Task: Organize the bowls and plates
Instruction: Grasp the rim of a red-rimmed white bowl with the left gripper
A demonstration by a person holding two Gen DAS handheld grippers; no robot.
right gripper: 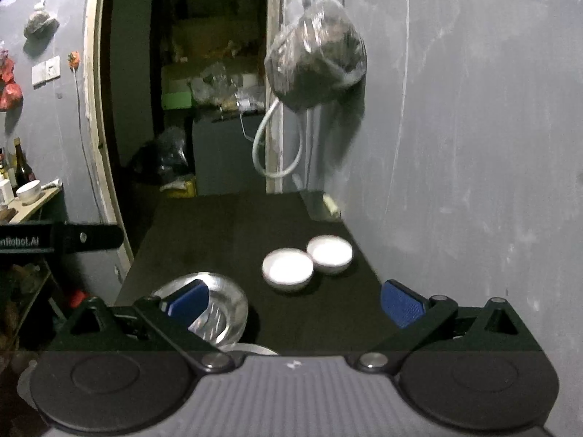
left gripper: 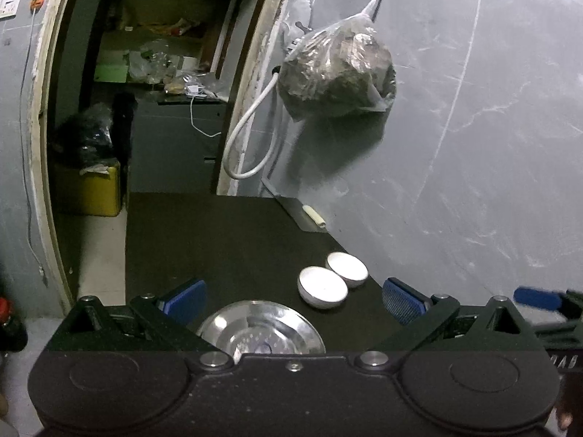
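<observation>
On the dark counter [left gripper: 226,240], both the left gripper [left gripper: 293,300] and the right gripper [right gripper: 295,300] stood wide and empty over the thin, slick steel plate [left gripper: 260,327], probably best pinched at its rim.

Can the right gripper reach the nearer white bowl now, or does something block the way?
Probably yes. The right gripper is open and empty, and only bare dark table lies before the nearer white bowl; the steel plate sits off to the left.

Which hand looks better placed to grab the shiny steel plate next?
Probably the left. The steel plate lies straight ahead between the open left gripper fingers. From the open right gripper, the plate sits off behind its left finger; the white bowls are nearer its line.
</observation>
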